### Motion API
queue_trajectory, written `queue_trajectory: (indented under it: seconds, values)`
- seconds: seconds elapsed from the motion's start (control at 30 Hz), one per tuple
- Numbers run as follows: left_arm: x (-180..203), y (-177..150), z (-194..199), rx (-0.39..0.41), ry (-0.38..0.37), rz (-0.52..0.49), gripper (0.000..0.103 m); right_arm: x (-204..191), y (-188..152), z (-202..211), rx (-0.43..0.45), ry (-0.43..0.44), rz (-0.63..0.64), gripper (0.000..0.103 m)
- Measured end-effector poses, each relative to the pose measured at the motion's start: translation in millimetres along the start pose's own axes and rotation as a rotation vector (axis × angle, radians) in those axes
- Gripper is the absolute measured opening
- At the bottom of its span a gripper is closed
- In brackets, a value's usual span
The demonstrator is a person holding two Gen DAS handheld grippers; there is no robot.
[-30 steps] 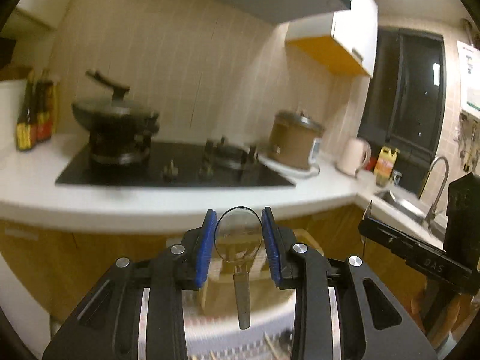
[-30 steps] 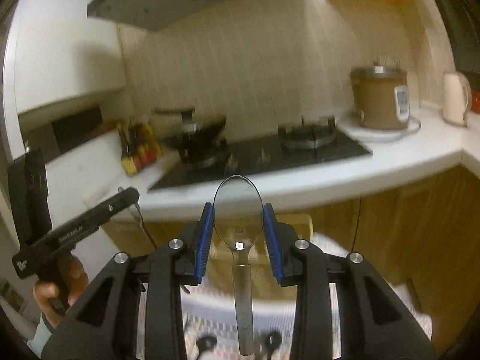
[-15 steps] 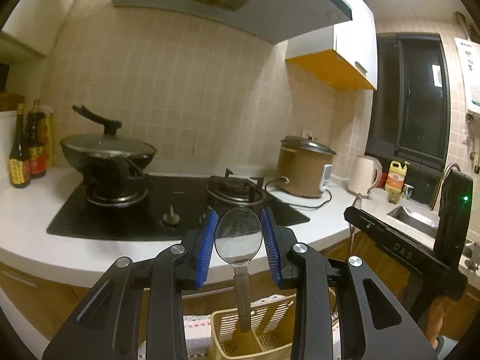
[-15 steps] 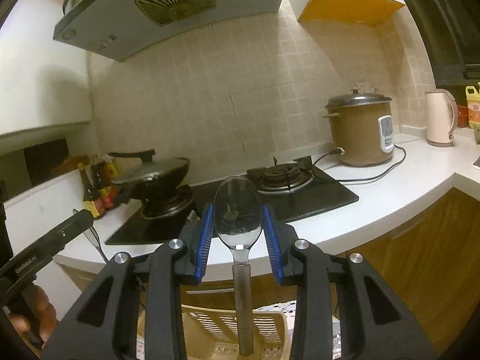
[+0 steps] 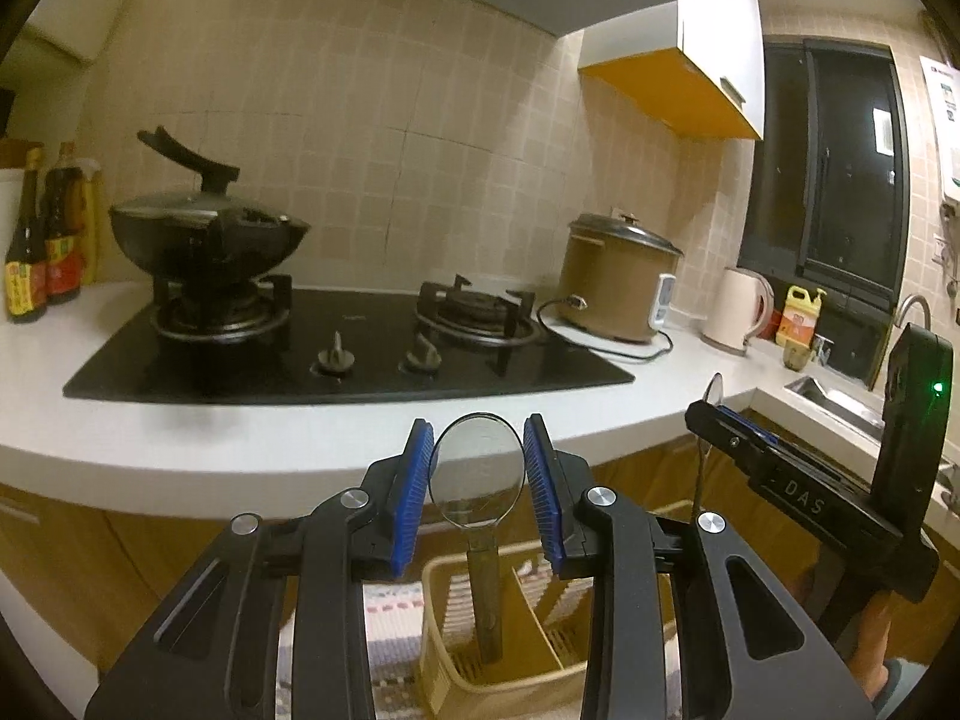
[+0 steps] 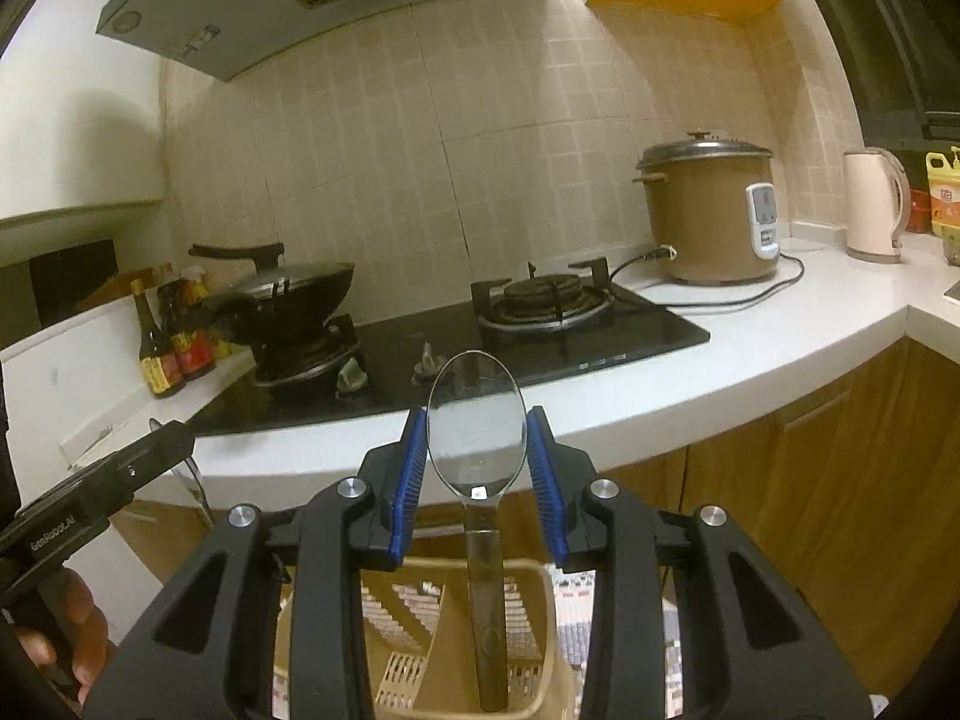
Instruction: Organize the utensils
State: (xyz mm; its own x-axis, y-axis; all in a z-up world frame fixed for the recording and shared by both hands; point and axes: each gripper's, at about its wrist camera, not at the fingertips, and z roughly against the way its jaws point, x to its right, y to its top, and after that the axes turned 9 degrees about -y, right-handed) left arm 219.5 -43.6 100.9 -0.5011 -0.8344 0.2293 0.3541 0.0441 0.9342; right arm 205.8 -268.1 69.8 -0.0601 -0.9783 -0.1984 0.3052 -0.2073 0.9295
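Note:
My left gripper (image 5: 478, 468) is shut on the bowl of a metal spoon (image 5: 475, 480), whose handle hangs down into a yellow slotted utensil basket (image 5: 444, 654) below. My right gripper (image 6: 477, 450) is shut on the bowl of a second metal spoon (image 6: 474, 420), its handle hanging down into the same basket (image 6: 420, 660). The right gripper also shows at the right of the left wrist view (image 5: 711, 408). The left gripper shows at the left of the right wrist view (image 6: 174, 438).
A white counter (image 5: 180, 450) carries a black gas hob (image 5: 360, 354) with a lidded wok (image 5: 204, 234), a brown rice cooker (image 5: 618, 282), a kettle (image 5: 735, 309), sauce bottles (image 5: 42, 252) and a sink (image 5: 840, 402). Wooden cabinet doors (image 6: 810, 480) stand below.
Both views have swung up from the cabinet fronts to the counter and hob, and the basket has come into view below both spoons. Both grippers stay shut on their spoons.

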Motion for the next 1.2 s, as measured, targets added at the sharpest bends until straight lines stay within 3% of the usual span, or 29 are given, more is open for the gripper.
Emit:
queue_trajectory:
  seconds: [0.13, 0.17, 0.2, 0.23, 0.5, 0.6, 0.77, 0.9, 1.07, 1.2]
  values:
    - [-1, -7, 5, -0.02, -0.018, 0.009, 0.042, 4, -8, 7, -0.032, -0.003, -0.008, 0.036]
    - [-2, -7, 7, -0.019, -0.018, 0.012, 0.043, 6, -9, 10, -0.038, -0.004, -0.011, 0.04]
    - [-3, -6, 10, -0.023, -0.024, 0.021, 0.044, 7, -9, 13, -0.045, -0.008, -0.014, 0.052]
    - [-3, -5, 13, -0.028, -0.034, 0.032, 0.046, 10, -10, 17, -0.05, -0.007, -0.021, 0.056]
    - [-2, -7, 53, -0.083, -0.081, 0.066, 0.048, 11, -8, 61, -0.119, 0.015, 0.027, 0.056]
    - [0, -11, 69, -0.128, -0.089, 0.07, 0.048, 9, -11, 76, -0.192, 0.013, 0.048, 0.056]
    - [-1, -25, 89, -0.229, -0.081, 0.093, 0.048, 10, -25, 95, -0.322, 0.029, 0.046, 0.056]
    - [-10, -45, 100, -0.311, -0.027, 0.13, 0.048, 6, -42, 101, -0.407, 0.016, 0.076, 0.056]
    - [-25, -95, 106, -0.489, -0.033, 0.197, 0.048, -2, -84, 92, -0.618, 0.043, 0.103, 0.056]
    - [-35, -135, 105, -0.599, -0.021, 0.225, 0.048, -7, -116, 83, -0.73, 0.056, 0.11, 0.056]
